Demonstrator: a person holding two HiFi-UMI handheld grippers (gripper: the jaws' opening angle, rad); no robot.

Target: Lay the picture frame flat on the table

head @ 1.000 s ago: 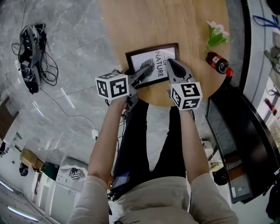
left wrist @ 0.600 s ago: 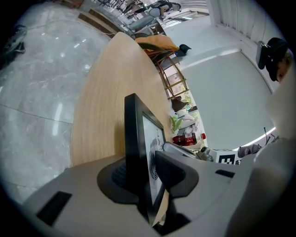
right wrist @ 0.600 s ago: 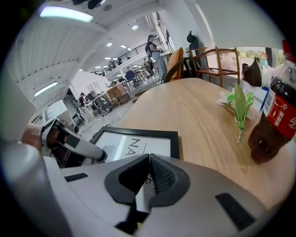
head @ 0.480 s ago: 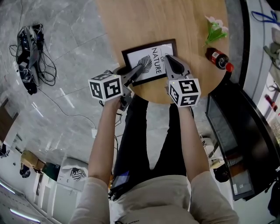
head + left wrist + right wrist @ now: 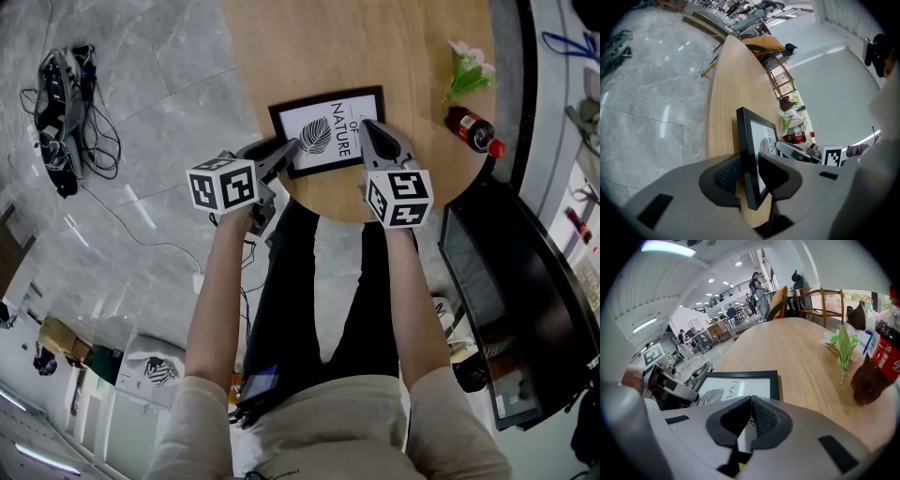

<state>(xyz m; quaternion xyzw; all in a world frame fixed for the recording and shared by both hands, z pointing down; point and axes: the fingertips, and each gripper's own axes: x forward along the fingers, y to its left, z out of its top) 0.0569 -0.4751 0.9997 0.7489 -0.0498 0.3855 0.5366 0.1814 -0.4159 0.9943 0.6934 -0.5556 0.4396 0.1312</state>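
Observation:
A black picture frame [image 5: 327, 131] with a leaf print lies close to flat on the round wooden table [image 5: 375, 47], near its front edge. My left gripper [image 5: 287, 151] holds the frame's left edge. In the left gripper view that black edge [image 5: 747, 154] sits between the two pads, one behind it and one on the glass side. My right gripper [image 5: 367, 126] rests over the frame's right part. Its jaws meet at the tips [image 5: 751, 400], with the frame [image 5: 740, 383] showing just beyond them and nothing visible between them.
A cola bottle [image 5: 472, 131] lies at the table's right edge, with a green plant sprig [image 5: 462, 75] beyond it. A dark cabinet [image 5: 506, 281] stands to the right. Cables [image 5: 66, 112] lie on the grey floor at the left. Chairs [image 5: 820, 298] stand at the table's far side.
My left gripper has drawn back from over the leaf print to the frame's left edge. The frame shifted slightly on the table. The right gripper stayed on the frame's right part.

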